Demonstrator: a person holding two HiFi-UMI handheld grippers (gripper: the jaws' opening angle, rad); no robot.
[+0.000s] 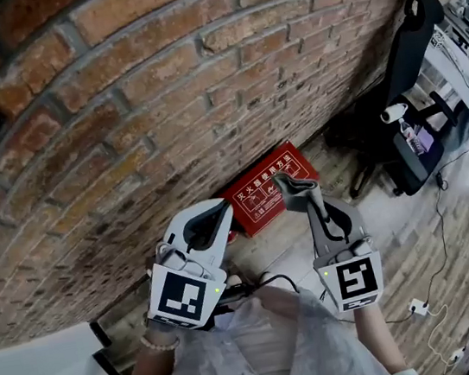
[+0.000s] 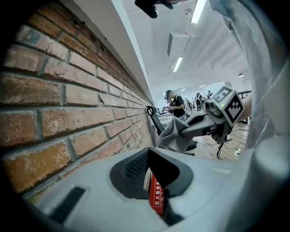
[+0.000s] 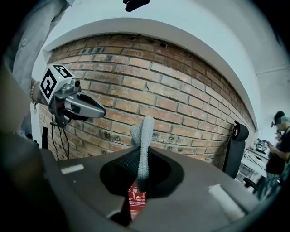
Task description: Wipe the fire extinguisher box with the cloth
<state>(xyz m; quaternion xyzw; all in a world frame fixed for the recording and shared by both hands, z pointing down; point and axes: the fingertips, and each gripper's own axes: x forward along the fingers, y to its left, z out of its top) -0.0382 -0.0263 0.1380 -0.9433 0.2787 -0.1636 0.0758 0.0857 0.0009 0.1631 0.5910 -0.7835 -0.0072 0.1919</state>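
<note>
A rough red-brown brick wall with pale mortar lines is filling the space behind the fire extinguisher box, curving across the head view. The box, a flat red rectangular case with white printed characters on its lid, is sitting on the floor with its back edge against the foot of that wall.

The left gripper, a smooth grey plastic shell with a square-marker cube, is hovering just left of the box. Its fingers are lying together at the tips with nothing between them; in the left gripper view only a thin red strip of the box is showing past them.

The right gripper is hanging over the box's right end. Its fingers are pinching a grey cloth with a knitted, ribbed texture, which is standing up from them as a narrow twisted fold in the right gripper view.

Well to the right of the box, a black office chair with a tall curved back is standing on the floor.
</note>
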